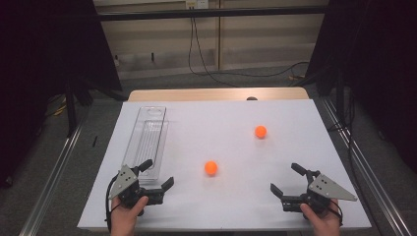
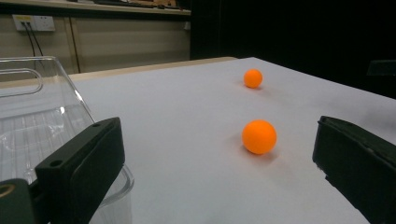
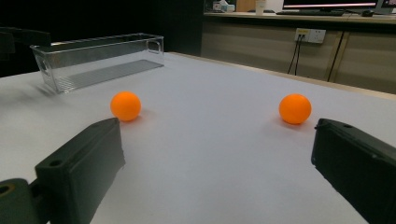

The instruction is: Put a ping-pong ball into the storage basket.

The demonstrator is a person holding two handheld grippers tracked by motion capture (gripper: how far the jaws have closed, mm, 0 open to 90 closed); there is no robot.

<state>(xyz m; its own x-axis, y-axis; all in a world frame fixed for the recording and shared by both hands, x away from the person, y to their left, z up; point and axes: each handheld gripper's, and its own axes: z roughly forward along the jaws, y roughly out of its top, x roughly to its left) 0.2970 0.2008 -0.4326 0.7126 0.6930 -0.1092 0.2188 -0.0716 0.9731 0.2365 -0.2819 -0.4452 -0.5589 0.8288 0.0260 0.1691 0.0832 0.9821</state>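
Broadly, one white table [image 1: 221,196] carries everything, its far edge showing a strip of bare wood. Next in size is one clear plastic bin [image 1: 147,140], long and narrow, lying lengthwise along the table's left side with a handle slot at its far end; nothing lies in it.

Two grippers sit at the near edge, each held in one hand. One left gripper [image 1: 156,173] rests just at the bin's near end, its jaws spread wide with nothing between them; in the left gripper view one jaw stands right against the bin's [image 2: 42,116] rounded corner. One right gripper [image 1: 286,178] rests at the near right, well apart from the bin, its jaws likewise spread wide and holding nothing.

Two orange balls lie on the bare table. The near ball [image 1: 211,168] sits about midway between the two grippers, a little beyond them, touching neither. The far ball [image 1: 260,131] sits farther back and to the right, well apart from the first. Both balls lie outside the bin.
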